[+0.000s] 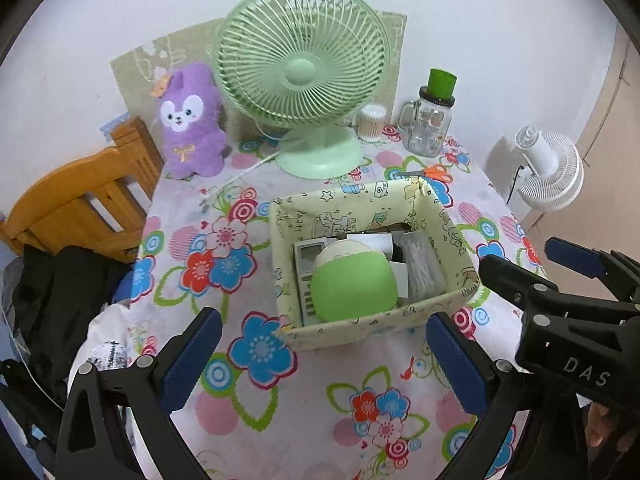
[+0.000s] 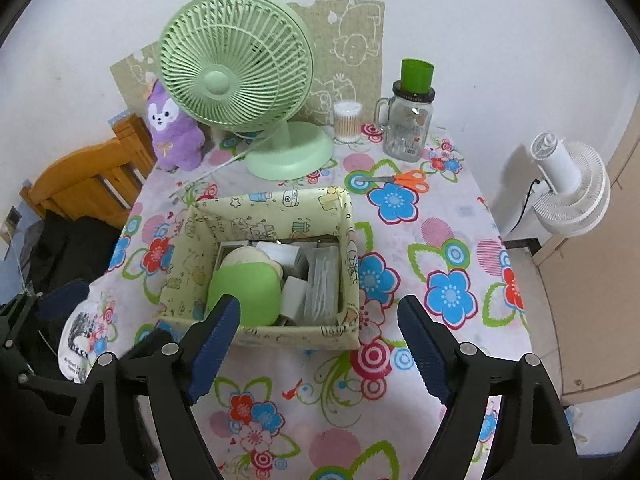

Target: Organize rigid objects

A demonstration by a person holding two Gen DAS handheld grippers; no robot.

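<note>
**Now both tongs wide, scissors the last stray**

Right tongs (image 2: 318, 344) hang wide and empty at the near edge; left tongs (image 1: 324, 354) likewise, gaping, nothing held. Just ahead of both sits the fabric box (image 2: 296, 336), already packed. Beyond its far right corner lie the orange scissors (image 2: 404, 179), long axis crosswise, handles right, blades left. They lie ahead-right, so I'd judge the right hand better placed.

Home: floral tablecloth (image 1: 256, 408), plush toy (image 1: 192, 120), fan (image 1: 304, 76)
</note>
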